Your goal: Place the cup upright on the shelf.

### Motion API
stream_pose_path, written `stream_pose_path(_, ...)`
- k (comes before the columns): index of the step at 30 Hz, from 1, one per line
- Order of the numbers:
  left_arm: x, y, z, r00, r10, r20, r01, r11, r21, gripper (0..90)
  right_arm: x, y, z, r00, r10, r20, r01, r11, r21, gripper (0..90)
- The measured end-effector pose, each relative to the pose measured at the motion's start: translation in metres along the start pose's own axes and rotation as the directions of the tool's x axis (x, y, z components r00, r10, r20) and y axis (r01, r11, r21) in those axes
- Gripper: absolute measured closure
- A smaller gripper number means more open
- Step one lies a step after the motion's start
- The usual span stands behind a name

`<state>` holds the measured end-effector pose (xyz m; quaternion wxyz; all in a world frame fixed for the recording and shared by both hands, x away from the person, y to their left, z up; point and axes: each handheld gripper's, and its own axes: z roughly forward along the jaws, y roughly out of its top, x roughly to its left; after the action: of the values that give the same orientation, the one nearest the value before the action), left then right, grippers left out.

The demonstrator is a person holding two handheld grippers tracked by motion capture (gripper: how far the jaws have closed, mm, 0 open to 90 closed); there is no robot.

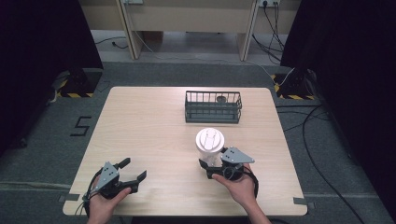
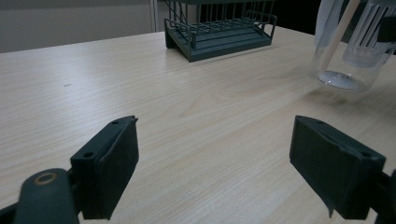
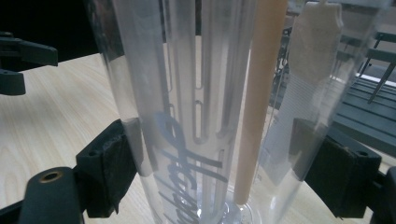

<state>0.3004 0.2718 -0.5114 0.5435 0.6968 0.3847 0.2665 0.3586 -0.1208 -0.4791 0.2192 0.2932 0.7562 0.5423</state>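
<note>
The tall clear plastic cup with white lid point(image 1: 209, 145) stands upright between the right hand-held gripper point(image 1: 209, 164) jaws, clamped; left hand-held gripper point(image 1: 132, 170), at eight o'clock, gapes empty.

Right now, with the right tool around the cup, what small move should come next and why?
Probably lift the cup straight up a little. The right tool has its jaws against both sides of the clear wall, so the grip looks set, while the cup seems to stand on the table. The basket lies beyond it, a likely goal. The left tool is open and apart, out of the way.
</note>
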Motion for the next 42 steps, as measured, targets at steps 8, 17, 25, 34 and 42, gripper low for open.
stream_pose_path(8, 0.001, 0.000, -0.001, 1.0000, -0.002, -0.002, 0.002, 1.0000, -0.001, 15.3, -0.004, 0.006, 0.003, 1.0000, 0.005, 0.009, -0.005, 1.000, -0.003, 18.4)
stream_pose_path(17, 0.001, 0.000, -0.001, 1.0000, -0.004, -0.003, 0.004, 1.0000, -0.002, 15.3, -0.009, 0.014, 0.006, 0.9998, 0.000, 0.022, 0.000, 1.000, -0.010, 18.4)
stream_pose_path(25, 0.001, 0.000, -0.001, 1.0000, -0.006, -0.003, 0.006, 1.0000, -0.004, 15.3, -0.013, 0.019, 0.008, 0.9994, 0.001, 0.034, -0.001, 1.000, -0.011, 18.4)
stream_pose_path(34, 0.001, 0.000, -0.001, 1.0000, -0.006, -0.003, 0.006, 1.0000, -0.004, 15.3, -0.019, 0.022, 0.011, 0.9988, 0.007, 0.048, -0.007, 1.000, -0.009, 18.4)
stream_pose_path(42, 0.001, 0.000, -0.001, 1.0000, -0.006, -0.003, 0.006, 1.0000, -0.005, 15.3, -0.026, 0.025, 0.012, 0.9979, 0.008, 0.065, -0.007, 1.000, -0.005, 18.4)
